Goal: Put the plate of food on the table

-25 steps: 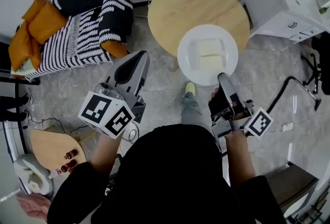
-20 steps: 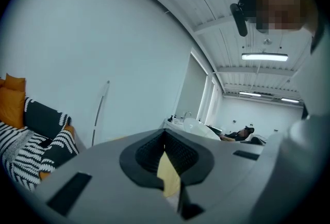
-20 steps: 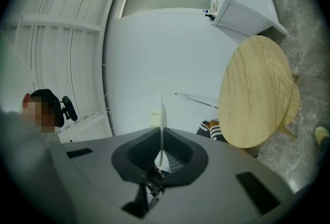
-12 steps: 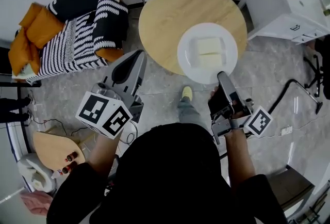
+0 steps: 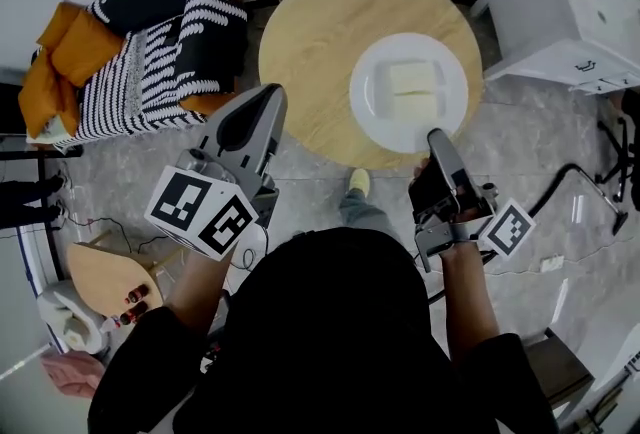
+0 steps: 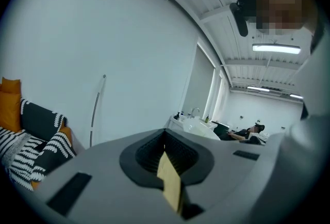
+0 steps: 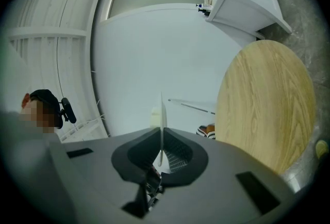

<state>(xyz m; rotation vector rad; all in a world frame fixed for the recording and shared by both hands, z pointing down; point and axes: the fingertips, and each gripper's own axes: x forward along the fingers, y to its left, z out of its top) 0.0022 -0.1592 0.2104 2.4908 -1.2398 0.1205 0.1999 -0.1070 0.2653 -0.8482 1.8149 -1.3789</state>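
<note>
Plate of food (image 5: 446, 118), white and carrying two pale blocks (image 5: 412, 89), hangs over the near right part of the round wooden tabletop (image 5: 320, 37). The right tool (image 5: 437, 135) alone grasps it by the near rim. The left tool (image 5: 270, 94) is clenched on nothing, off to the left. Held by one edge, the plate could sag or slip, and the blocks could slide off. Set too near the tabletop's edge, it could tip. The head view shows the food. The right gripper view shows only the rim, edge-on, pinched between the jaws.

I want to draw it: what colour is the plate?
White. The plate shows best in the head view.
</note>
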